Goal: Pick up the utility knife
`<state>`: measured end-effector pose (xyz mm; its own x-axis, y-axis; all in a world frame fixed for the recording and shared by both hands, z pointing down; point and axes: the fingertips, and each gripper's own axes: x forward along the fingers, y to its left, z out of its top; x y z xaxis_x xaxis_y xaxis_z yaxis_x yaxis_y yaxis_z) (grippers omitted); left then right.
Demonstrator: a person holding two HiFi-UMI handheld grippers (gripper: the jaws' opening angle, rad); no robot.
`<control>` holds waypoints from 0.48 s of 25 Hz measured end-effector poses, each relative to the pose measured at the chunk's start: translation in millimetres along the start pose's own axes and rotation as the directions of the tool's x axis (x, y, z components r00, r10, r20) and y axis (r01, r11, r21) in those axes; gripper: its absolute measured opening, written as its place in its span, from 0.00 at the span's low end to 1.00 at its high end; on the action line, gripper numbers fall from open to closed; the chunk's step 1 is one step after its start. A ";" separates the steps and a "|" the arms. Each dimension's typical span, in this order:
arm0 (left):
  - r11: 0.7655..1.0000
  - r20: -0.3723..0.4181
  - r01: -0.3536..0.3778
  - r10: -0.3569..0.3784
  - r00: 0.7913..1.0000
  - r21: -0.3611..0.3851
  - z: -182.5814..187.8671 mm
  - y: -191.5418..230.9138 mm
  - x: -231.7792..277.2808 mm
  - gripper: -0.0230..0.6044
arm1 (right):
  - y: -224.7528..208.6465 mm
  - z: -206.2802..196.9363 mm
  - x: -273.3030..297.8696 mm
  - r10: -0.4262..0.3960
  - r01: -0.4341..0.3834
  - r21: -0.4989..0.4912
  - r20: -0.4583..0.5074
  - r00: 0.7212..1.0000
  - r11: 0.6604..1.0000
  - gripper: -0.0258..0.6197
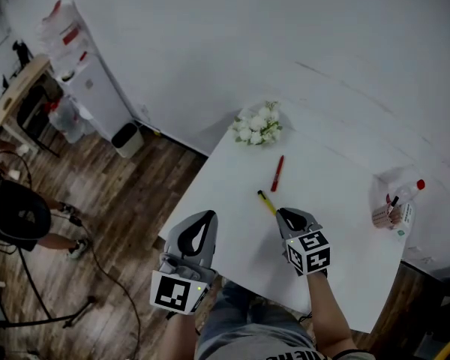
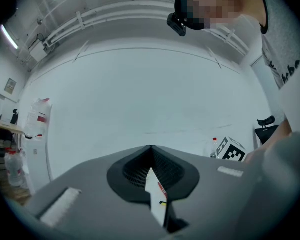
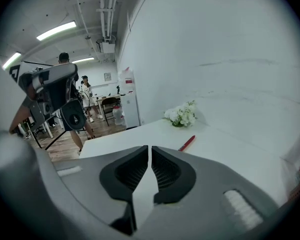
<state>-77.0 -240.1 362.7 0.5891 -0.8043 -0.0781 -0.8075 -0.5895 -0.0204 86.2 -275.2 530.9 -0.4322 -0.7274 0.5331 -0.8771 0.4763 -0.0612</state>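
Note:
A slim yellow tool with a black tip (image 1: 266, 202), which looks like the utility knife, lies on the white table (image 1: 337, 261) near its middle. A red pen-like stick (image 1: 277, 173) lies just beyond it, also seen in the right gripper view (image 3: 186, 143). My right gripper (image 1: 285, 213) points down at the table with its tips right at the yellow tool's near end; its jaws stand a narrow slit apart (image 3: 150, 147) with nothing between them. The yellow tool is hidden in that view. My left gripper (image 1: 206, 216) hovers at the table's left edge, jaws shut and empty (image 2: 150, 147).
White flowers (image 1: 259, 126) sit at the table's far corner. A red-capped bottle (image 1: 409, 197) and a cup of pens (image 1: 382, 214) stand at the right edge. On the wooden floor to the left are a white bin (image 1: 126, 137), cables and a seated person (image 1: 30, 220).

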 end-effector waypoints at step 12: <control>1.000 -0.046 -0.009 0.009 0.999 -0.011 -17.1 26.9 12.4 0.05 | -9.7 -31.3 57.3 0.011 -0.013 -0.017 -0.159 0.987 1.000 0.20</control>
<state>-90.9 -267.2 378.2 0.5827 -0.8121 -0.0326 -0.8126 -0.5827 -0.0090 76.5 -306.0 588.5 -0.4028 -0.6347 0.6595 -0.8676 0.4943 -0.0542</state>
